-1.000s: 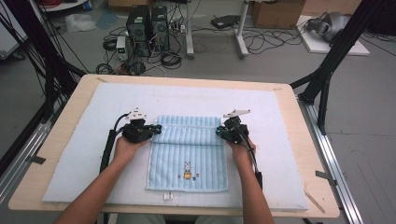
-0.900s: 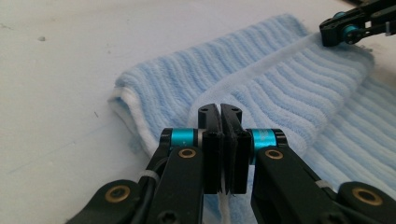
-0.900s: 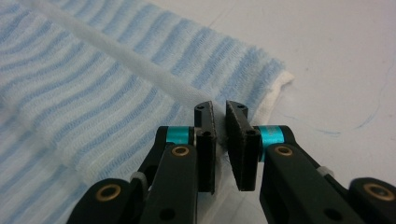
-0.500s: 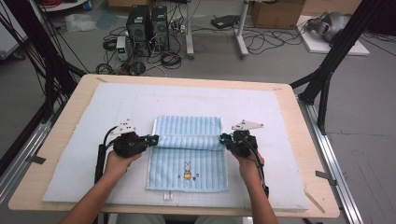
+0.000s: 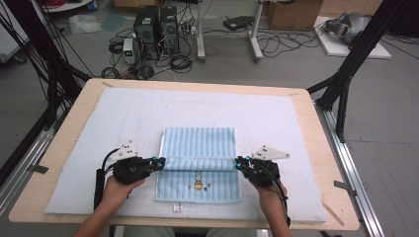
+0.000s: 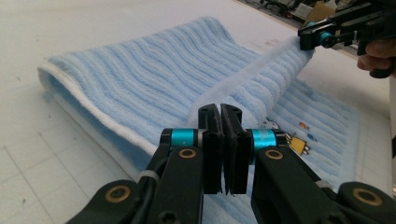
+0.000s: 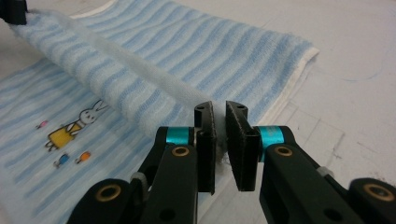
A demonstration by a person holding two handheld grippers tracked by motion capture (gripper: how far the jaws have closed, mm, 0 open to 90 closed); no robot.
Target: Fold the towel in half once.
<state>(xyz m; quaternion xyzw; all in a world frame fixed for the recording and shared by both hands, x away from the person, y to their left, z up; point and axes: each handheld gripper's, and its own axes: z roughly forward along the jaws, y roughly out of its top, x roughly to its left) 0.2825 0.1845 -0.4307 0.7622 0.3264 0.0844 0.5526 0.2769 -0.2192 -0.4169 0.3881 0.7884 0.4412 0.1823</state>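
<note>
Blue striped terry towel (image 5: 198, 165) on the padded table mat (image 5: 276, 123): far edge, pinched at either corner by left gripper (image 5: 157, 162) and right gripper (image 5: 239, 162), now drawn nearer than a second ago, folding presumably half done.

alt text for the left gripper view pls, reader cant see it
Seen from behind its own two black jaws, the left gripper is clamped on a corner of a light blue striped towel, lifting a folded edge above the white mat. At the upper right, the right gripper pinches the other end of that edge, over a small cartoon print.
</note>
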